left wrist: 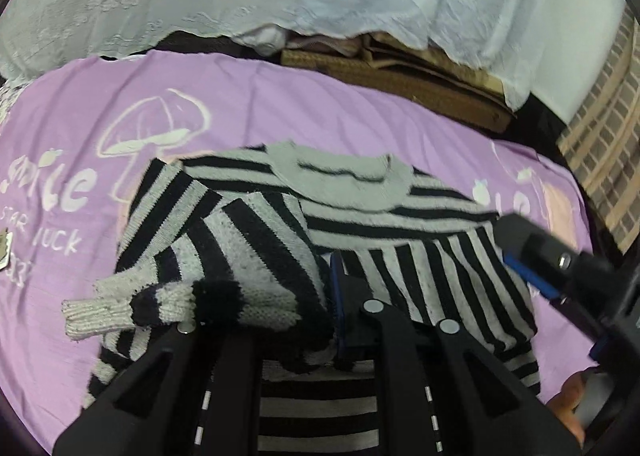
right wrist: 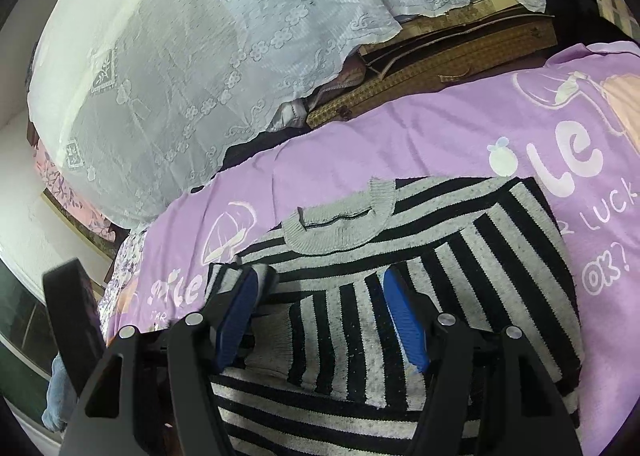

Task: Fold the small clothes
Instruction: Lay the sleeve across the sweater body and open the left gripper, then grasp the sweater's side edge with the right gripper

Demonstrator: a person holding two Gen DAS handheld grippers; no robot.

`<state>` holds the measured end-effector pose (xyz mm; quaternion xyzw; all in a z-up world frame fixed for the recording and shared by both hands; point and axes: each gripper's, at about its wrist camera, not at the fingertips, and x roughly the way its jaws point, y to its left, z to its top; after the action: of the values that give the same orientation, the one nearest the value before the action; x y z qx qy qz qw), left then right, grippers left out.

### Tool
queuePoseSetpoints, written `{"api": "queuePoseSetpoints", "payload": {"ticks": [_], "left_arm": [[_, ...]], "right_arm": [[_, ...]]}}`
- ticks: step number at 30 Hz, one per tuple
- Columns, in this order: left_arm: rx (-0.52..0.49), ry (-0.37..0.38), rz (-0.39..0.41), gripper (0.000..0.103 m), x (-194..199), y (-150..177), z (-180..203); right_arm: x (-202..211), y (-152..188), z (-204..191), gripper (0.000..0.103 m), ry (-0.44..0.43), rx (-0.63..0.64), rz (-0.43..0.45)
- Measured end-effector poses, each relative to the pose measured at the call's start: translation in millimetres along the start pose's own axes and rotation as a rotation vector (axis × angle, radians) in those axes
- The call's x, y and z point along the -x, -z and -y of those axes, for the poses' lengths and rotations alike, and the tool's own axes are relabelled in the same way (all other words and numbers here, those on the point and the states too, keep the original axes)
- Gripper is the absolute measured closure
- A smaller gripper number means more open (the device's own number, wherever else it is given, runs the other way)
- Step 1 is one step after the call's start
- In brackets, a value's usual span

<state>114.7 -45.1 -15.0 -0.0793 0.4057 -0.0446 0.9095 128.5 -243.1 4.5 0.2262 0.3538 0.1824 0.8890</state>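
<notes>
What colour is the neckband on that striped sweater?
Plain grey, unlike the black-and-grey striped sweater body; the neckband shows best in the right wrist view.

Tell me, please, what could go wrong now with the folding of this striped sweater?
1. The left gripper is shut on the sweater where a sleeve is bunched; pulling further may drag the whole sweater and undo the fold.
2. The right gripper is open over the other folded side, so nothing pins it down; it may slide or unfold on the purple sheet.
</notes>
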Motion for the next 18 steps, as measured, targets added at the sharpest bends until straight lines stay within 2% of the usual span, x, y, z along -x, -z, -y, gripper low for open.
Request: {"api": "queuePoseSetpoints", "payload": {"ticks": [5, 7, 9, 10, 11, 13, 14, 16, 18], "left_arm": [[-0.073, -0.03, -0.04, 0.091, -20, 15, 19], [-0.078, -0.032, -0.081, 0.083, -33, 21, 20], [-0.079, -0.027, -0.088, 0.079, -36, 25, 19], [-0.09, -0.021, -0.083, 0.07, -34, 26, 20], [-0.095, -0.012, -0.085, 0.053, -32, 26, 21], [-0.092, 0.01, -0.079, 0.03, -20, 27, 20], [-0.098, 0.017, -0.057, 0.023, -10, 29, 19], [-0.13, 0.015, -0.024, 0.017, 9, 31, 16], [-0.144, 0.019, -0.001, 0.016, 32, 35, 1]], "right_arm": [[-2, -1, 5, 0.037, 0.004, -0.017, -0.006], [-3, -1, 7, 0.037, 0.008, -0.02, -0.009], [-5, -1, 8, 0.037, 0.01, -0.021, -0.012], [-6, -2, 9, 0.037, 0.013, -0.025, -0.014], [-7, -2, 11, 0.037, 0.015, -0.029, -0.016], [-8, -2, 14, 0.037, 0.02, -0.036, -0.018], [-8, -2, 16, 0.037, 0.023, -0.038, -0.019], [-8, -2, 16, 0.037, 0.026, -0.035, -0.02], [-9, -1, 13, 0.037, 0.026, -0.014, -0.026]]}}
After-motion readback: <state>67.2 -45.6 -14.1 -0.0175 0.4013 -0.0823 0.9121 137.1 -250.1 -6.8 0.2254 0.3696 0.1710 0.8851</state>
